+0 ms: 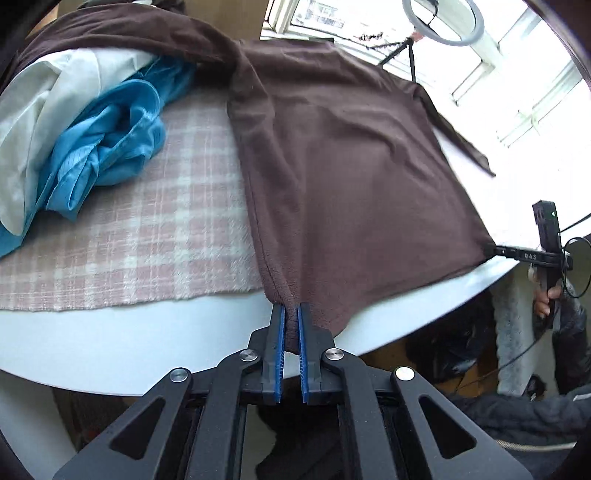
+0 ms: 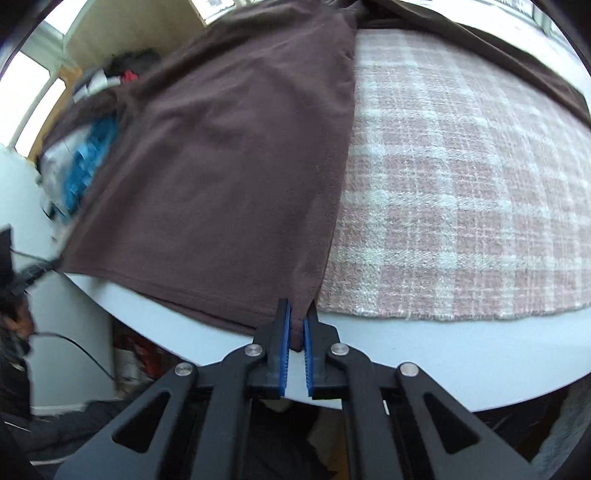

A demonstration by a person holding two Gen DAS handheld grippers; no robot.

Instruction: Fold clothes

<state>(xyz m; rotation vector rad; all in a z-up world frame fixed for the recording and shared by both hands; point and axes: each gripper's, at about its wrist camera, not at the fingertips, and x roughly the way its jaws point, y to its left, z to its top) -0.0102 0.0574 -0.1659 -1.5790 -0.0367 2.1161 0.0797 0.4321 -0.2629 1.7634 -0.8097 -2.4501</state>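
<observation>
A brown long-sleeved shirt [image 1: 343,158] lies spread over a pink plaid cloth [image 1: 155,229] on a round white table [image 1: 110,347]. My left gripper [image 1: 291,314] is shut on the shirt's hem corner at the table's near edge. My right gripper [image 1: 495,252] shows at the far right of the left wrist view, shut on the other hem corner. In the right wrist view the right gripper [image 2: 298,314] is shut on the shirt [image 2: 229,158] at its hem corner, and the left gripper [image 2: 44,267] pinches the far left corner, blurred.
A crumpled blue garment [image 1: 110,147] and a white garment [image 1: 44,103] lie piled at the table's left. One brown sleeve [image 1: 110,33] runs over that pile. The plaid cloth [image 2: 461,177] lies bare to the shirt's right. Windows and a ring light [image 1: 443,22] stand behind.
</observation>
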